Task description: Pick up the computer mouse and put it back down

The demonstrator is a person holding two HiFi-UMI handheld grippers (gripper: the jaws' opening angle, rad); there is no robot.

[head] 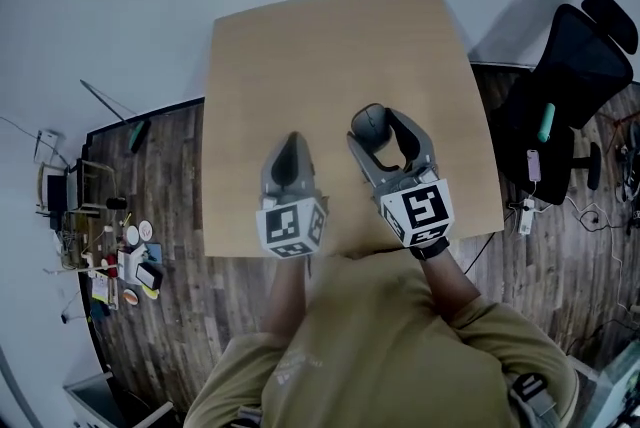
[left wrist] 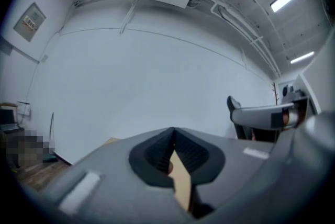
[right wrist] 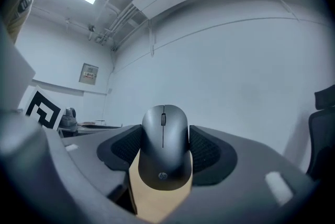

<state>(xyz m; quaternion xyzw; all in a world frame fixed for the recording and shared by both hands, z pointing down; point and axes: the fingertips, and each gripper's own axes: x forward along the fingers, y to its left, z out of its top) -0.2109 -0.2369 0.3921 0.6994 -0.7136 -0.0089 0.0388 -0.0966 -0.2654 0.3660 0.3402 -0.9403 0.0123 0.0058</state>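
Note:
A dark grey computer mouse (head: pixel 371 124) (right wrist: pixel 163 149) sits between the pads of my right gripper (head: pixel 383 122) (right wrist: pixel 165 138), which is shut on its two sides. Its nose points away from me, and it looks held just above the light wooden table (head: pixel 330 46). My left gripper (head: pixel 291 142) (left wrist: pixel 174 133) hovers over the table a little to the left of the mouse. Its fingertips meet and hold nothing. Both grippers point level toward the far white wall.
A black office chair (head: pixel 572 81) stands right of the table on the wooden floor. A white power strip (head: pixel 527 214) with cables lies near the table's right edge. Small items and a rack (head: pixel 115 251) clutter the floor at the left.

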